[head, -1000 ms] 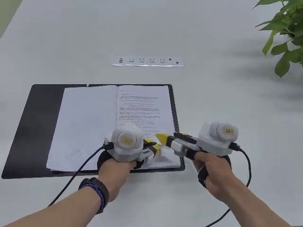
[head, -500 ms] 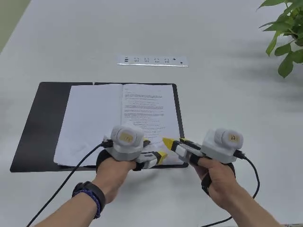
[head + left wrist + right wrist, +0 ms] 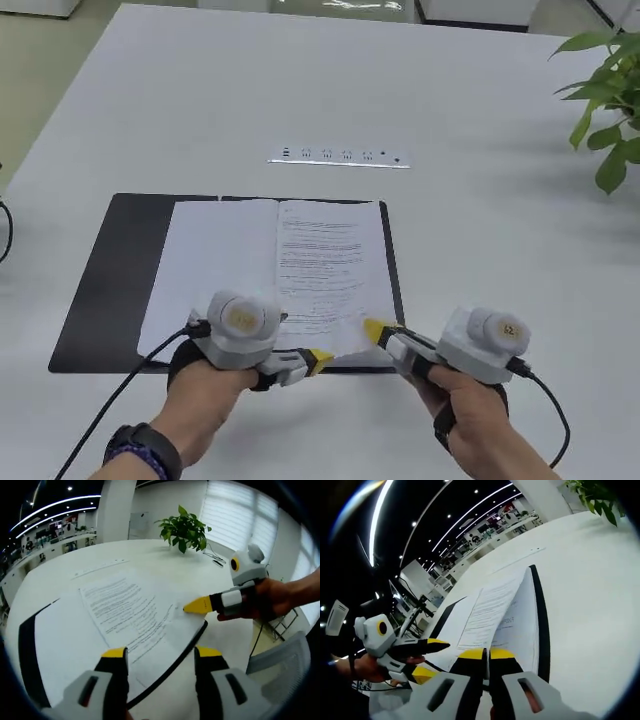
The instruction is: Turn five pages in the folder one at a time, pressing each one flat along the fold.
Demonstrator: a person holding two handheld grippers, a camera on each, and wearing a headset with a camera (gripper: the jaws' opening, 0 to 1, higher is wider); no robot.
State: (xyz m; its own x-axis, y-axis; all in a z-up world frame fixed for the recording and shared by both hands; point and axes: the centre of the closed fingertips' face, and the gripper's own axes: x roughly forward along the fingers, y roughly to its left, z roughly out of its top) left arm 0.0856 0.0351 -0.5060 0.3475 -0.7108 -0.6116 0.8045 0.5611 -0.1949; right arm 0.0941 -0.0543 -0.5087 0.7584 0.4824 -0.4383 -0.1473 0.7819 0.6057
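Printed lines on the page and the sockets of the power strip are too small to read. The plant is cut off by the right edge of the head view, and part of the near edge of the folder is hidden behind the left gripper and its hand. In the right gripper view, the closed jaws of the right gripper cover the page's corner, which seems nipped between them.
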